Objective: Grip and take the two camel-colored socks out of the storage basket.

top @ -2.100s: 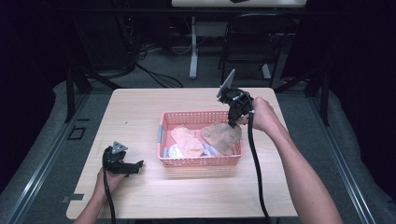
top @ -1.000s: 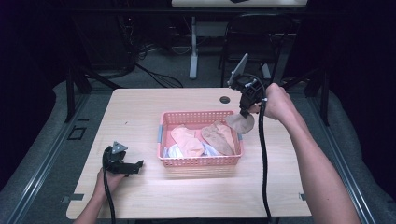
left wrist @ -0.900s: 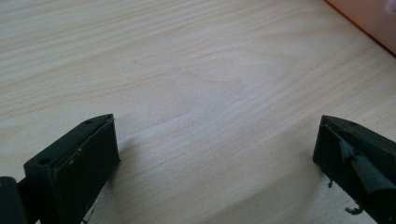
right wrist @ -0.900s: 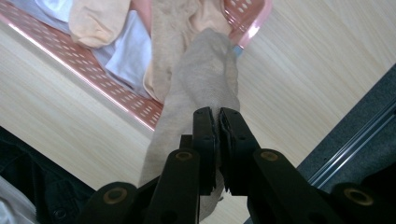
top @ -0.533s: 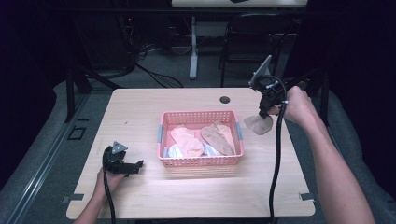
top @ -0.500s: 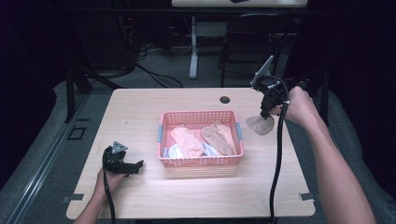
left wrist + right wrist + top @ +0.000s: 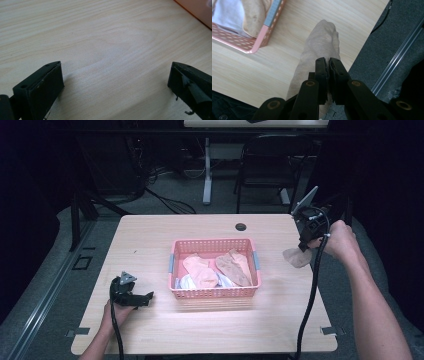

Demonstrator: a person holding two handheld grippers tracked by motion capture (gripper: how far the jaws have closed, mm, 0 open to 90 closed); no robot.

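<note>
A pink basket (image 7: 214, 292) stands mid-table with several socks (image 7: 233, 268) in it, tan, pink and white. My right gripper (image 7: 303, 245) is shut on a beige sock (image 7: 297, 257) that hangs over the table's right edge; in the right gripper view the beige sock (image 7: 319, 47) dangles between the closed jaws, its toe over the wood beside the basket's corner (image 7: 263, 35). My left gripper (image 7: 145, 299) rests low on the table at front left, held by a hand, open with nothing between its fingers (image 7: 42, 87).
A dark round grommet hole (image 7: 241, 227) sits near the table's far edge. Grey floor and a metal rail (image 7: 397, 57) lie past the right edge. A chair (image 7: 270, 165) and cables stand behind the table.
My right gripper carried the beige sock out of the basket and rightward to the table's right edge, then lowered slightly. The left gripper stayed put.
</note>
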